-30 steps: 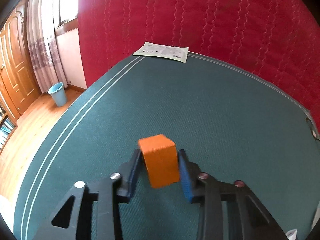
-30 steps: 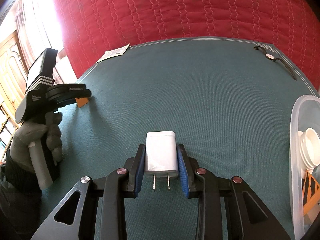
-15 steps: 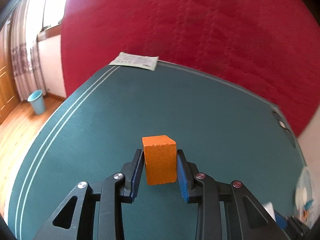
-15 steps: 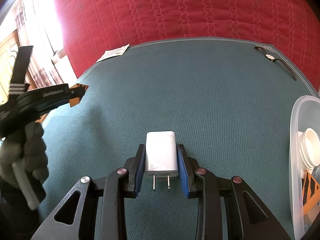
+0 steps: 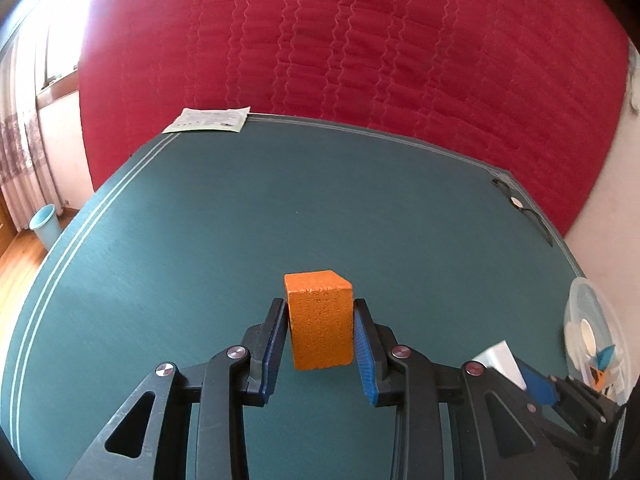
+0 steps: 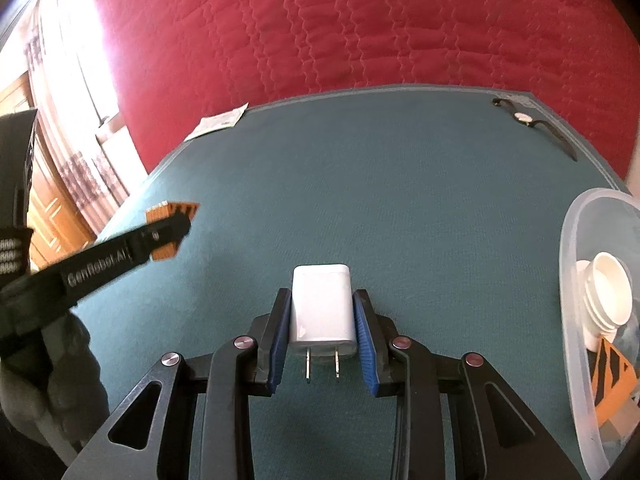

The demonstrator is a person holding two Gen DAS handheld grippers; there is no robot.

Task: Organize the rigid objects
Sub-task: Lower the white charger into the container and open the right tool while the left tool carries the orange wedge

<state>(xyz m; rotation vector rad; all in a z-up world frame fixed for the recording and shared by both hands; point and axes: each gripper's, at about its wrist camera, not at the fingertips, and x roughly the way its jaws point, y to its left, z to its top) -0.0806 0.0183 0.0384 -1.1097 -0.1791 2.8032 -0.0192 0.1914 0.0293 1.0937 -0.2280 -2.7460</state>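
A red quilted cover (image 5: 400, 60) fills the background behind a wide table with a dark green cloth (image 5: 240, 220). At the right edge of the table stands a clear plastic container (image 6: 576, 248). It already holds some things: white round caps or cups (image 6: 608, 292) and an orange piece with black stripes (image 6: 612, 384); other contents are too blurred to name.

The left gripper (image 5: 320, 336) has its blue pads pressed on both sides of an orange block (image 5: 320, 320), which is lifted above the cloth. In the right wrist view the same gripper comes in from the left side with the block at its tip, well apart from the container. The right gripper (image 6: 322, 320) pinches a white charger plug (image 6: 322, 308) between its pads; the two metal prongs point back toward the camera. This plug also seems to be off the table, and it is nearer to the container than the block.

Smaller things lie at the far edge: a flat paper packet (image 5: 208, 120) at the left corner and a wristwatch (image 6: 528, 120) at the right corner.

The task looks partly done. Some objects are in the container, two are in the grippers and not yet put in. The watch is probably left to collect; whether the packet counts as rigid is not clear.
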